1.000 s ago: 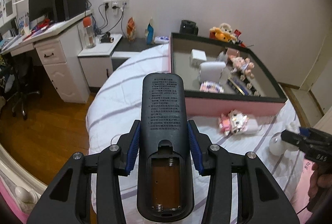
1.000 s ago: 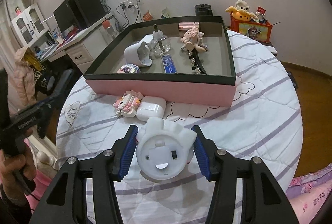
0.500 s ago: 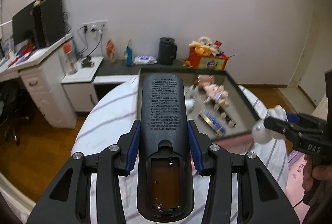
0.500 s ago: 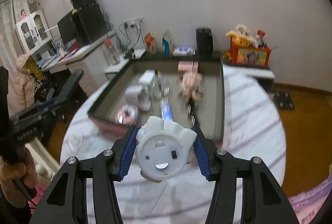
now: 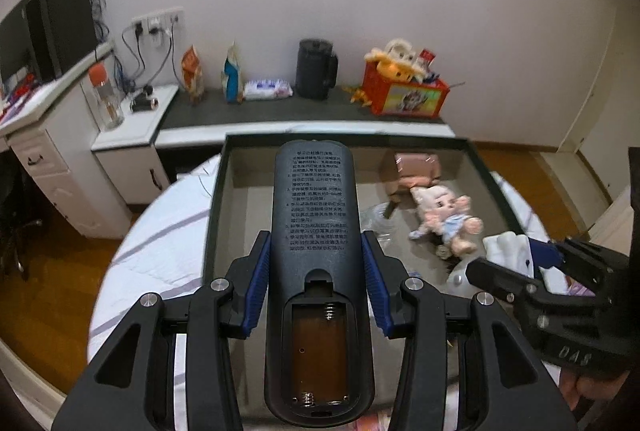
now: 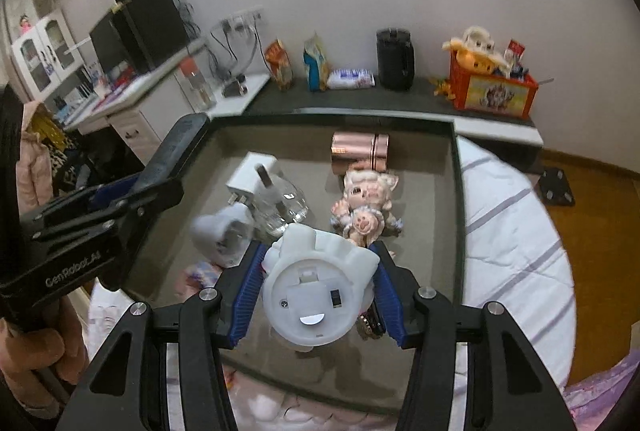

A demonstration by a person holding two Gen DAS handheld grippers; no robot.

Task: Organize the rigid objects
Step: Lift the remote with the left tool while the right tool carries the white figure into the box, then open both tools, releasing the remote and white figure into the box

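Observation:
My left gripper (image 5: 315,281) is shut on a black remote control (image 5: 314,231), held back side up with its battery bay uncovered, above the left part of the dark-rimmed box (image 5: 218,191). My right gripper (image 6: 316,285) is shut on a white round light (image 6: 316,291) with its underside facing the camera, over the near part of the same box (image 6: 458,191). Inside the box lie a doll (image 6: 366,209), a copper tin (image 6: 360,151), a white charger (image 6: 250,177), a clear glass bottle (image 6: 282,207) and a white holder (image 6: 220,235). Each gripper shows at the other view's edge.
The box rests on a round bed with a white, purple-striped cover (image 6: 516,251). Behind it a dark shelf carries a black jug (image 5: 316,69), snack packs and an orange toy crate (image 5: 404,93). A white desk with drawers (image 5: 52,151) stands at the left. Wooden floor surrounds the bed.
Both grippers have travelled from the bed's near side to above the box, still carrying the remote and the white light. The right gripper now sits close beside the left one.

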